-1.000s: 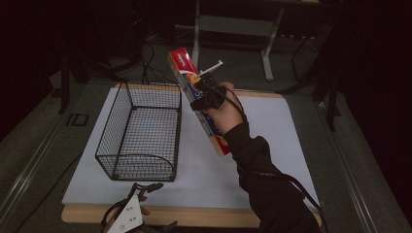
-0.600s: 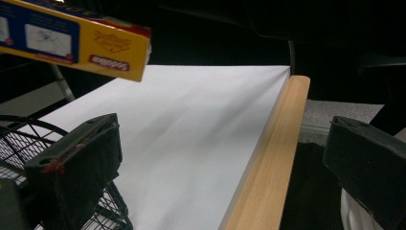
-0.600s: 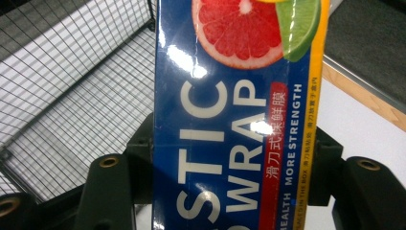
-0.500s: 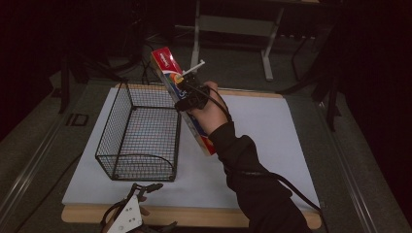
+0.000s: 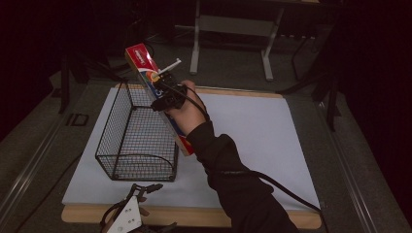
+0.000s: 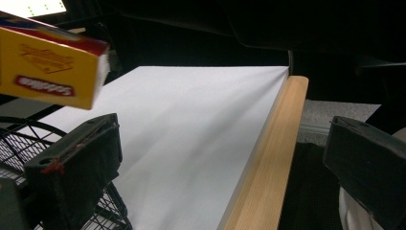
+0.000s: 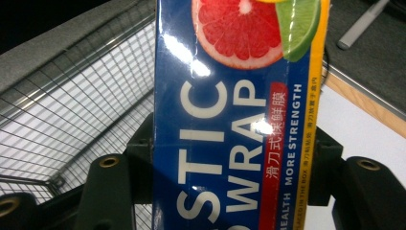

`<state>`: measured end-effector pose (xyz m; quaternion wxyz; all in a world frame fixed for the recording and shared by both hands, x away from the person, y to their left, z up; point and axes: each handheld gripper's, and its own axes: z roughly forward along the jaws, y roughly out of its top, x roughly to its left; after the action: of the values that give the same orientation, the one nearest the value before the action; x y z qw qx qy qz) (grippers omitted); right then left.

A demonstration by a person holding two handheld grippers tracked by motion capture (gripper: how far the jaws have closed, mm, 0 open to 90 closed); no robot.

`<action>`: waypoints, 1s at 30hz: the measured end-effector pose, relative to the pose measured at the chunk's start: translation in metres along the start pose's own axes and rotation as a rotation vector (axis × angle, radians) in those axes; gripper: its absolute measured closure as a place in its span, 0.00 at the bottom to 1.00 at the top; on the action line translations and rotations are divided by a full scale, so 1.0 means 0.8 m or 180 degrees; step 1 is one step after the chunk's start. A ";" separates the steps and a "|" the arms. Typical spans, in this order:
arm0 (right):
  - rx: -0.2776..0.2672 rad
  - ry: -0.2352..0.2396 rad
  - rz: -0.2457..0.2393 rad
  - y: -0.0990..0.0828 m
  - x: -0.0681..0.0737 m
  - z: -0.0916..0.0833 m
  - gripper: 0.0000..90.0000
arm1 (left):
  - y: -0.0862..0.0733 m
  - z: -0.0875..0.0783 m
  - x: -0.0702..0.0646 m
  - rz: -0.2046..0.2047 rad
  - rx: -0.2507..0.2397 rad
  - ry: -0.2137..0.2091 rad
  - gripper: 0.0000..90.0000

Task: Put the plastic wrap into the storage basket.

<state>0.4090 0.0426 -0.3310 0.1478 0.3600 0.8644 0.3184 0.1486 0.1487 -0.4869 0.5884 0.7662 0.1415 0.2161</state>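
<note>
A long blue and red plastic wrap box (image 5: 145,68) is held tilted in the air, with my right gripper (image 5: 167,94) shut across its middle. Its lower end hangs over the right wall of the black wire basket (image 5: 112,130). In the right gripper view the box (image 7: 234,120) runs up between the jaws, and the basket (image 7: 72,110) lies to its left. My left gripper (image 5: 128,213) rests at the table's front edge. Its jaws stand open in the left gripper view (image 6: 220,167) with nothing between them. The box's yellow end (image 6: 48,67) shows at the upper left there.
The white table top (image 5: 252,131) stretches to the right of the basket, with a wooden front edge (image 6: 268,153). A metal stand (image 5: 231,29) is on the floor behind the table. A black cable (image 5: 286,189) trails from the right sleeve.
The right hand has carried the box to the left, from over the table's middle to over the basket's right wall. The left gripper has stayed put.
</note>
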 end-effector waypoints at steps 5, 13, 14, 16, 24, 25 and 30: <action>-0.0009 0.0034 -0.0052 0.014 0.016 0.005 0.44 | 0.000 -0.001 0.000 -0.0004 -0.0011 0.0004 0.00; -0.0099 0.0053 -0.0107 0.036 0.042 0.014 0.44 | 0.001 -0.002 -0.001 -0.0003 -0.0024 -0.0005 0.00; -0.0110 0.0049 -0.0101 0.038 0.045 0.016 0.44 | 0.001 -0.002 -0.001 -0.0001 -0.0026 -0.0004 0.00; -0.0132 0.0053 -0.0106 0.042 0.051 0.022 0.44 | 0.001 -0.002 -0.001 -0.0003 -0.0032 -0.0005 0.00; -0.0145 0.0042 -0.0003 0.041 0.063 0.057 0.44 | 0.001 -0.005 -0.001 -0.0011 -0.0063 0.0013 0.00; -0.0145 0.0042 -0.0003 0.041 0.063 0.057 0.44 | 0.001 -0.005 -0.001 -0.0011 -0.0063 0.0013 0.00; -0.0126 0.0092 0.0109 0.026 0.063 0.082 0.44 | 0.001 -0.006 0.000 -0.0017 -0.0056 0.0001 0.00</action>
<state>0.4166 0.1195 -0.3684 0.1369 0.3670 0.8537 0.3432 0.1462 0.1523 -0.4854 0.5956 0.7606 0.1417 0.2158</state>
